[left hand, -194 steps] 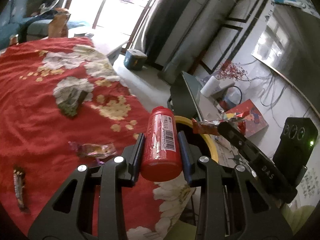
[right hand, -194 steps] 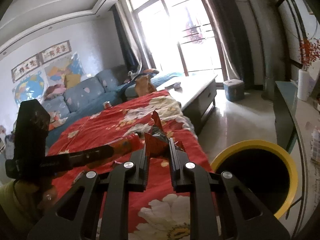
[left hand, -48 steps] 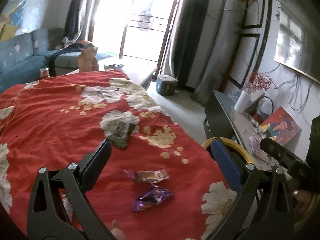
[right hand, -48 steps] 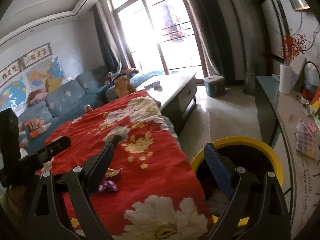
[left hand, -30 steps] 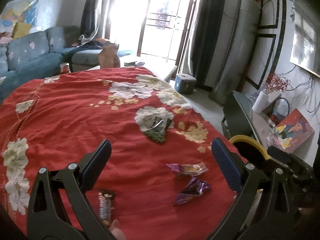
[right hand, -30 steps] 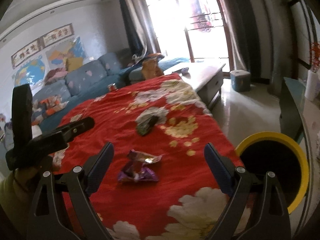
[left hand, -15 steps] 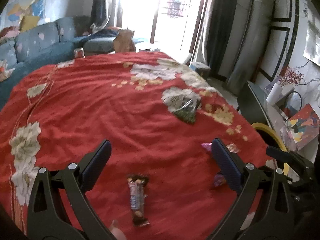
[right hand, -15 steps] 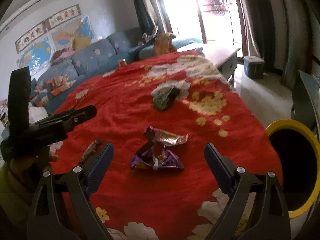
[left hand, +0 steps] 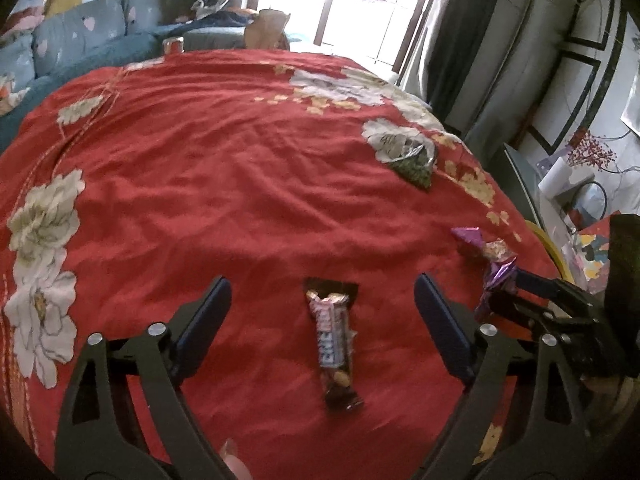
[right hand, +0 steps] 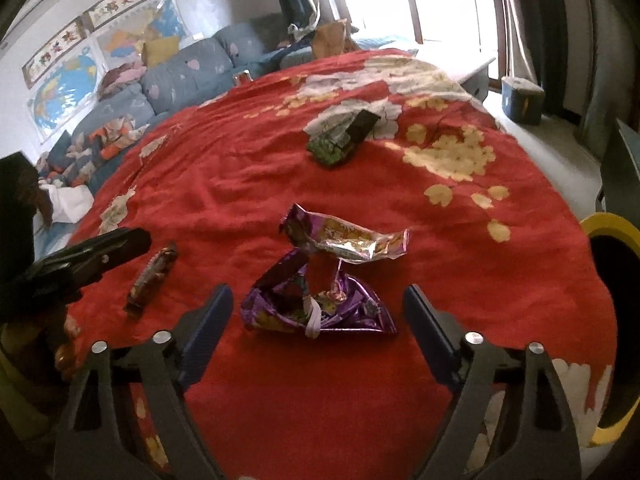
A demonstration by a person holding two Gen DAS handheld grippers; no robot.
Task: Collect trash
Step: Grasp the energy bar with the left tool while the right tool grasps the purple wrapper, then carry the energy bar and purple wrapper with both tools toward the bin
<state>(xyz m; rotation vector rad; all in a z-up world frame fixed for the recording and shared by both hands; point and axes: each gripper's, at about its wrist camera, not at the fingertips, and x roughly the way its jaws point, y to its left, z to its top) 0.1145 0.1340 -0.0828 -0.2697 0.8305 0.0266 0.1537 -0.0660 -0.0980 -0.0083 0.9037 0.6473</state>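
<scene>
On the red flowered cloth lies a candy bar wrapper [left hand: 334,340], lengthwise between the wide jaws of my left gripper [left hand: 322,298]; the jaws are closing but the pads stand clear of it. In the right wrist view a crumpled purple wrapper [right hand: 320,304] sits between the jaws of my right gripper [right hand: 316,304], which are also closing without touching it. A silvery purple wrapper [right hand: 348,240] lies just behind it. The candy bar wrapper [right hand: 152,276] shows at the left there, beside the left gripper's finger [right hand: 104,250]. The yellow-rimmed bin [right hand: 612,328] stands at the right.
A dark green packet [right hand: 344,136] lies farther back on a white flower of the cloth [left hand: 200,160]. A blue sofa [right hand: 180,76] stands behind, a glass door with curtains at the back right, a side table with clutter [left hand: 580,200] on the right.
Both grippers came down toward the cloth and their jaws narrowed a little. The candy bar wrapper now lies between the left jaws, the purple wrapper between the right ones.
</scene>
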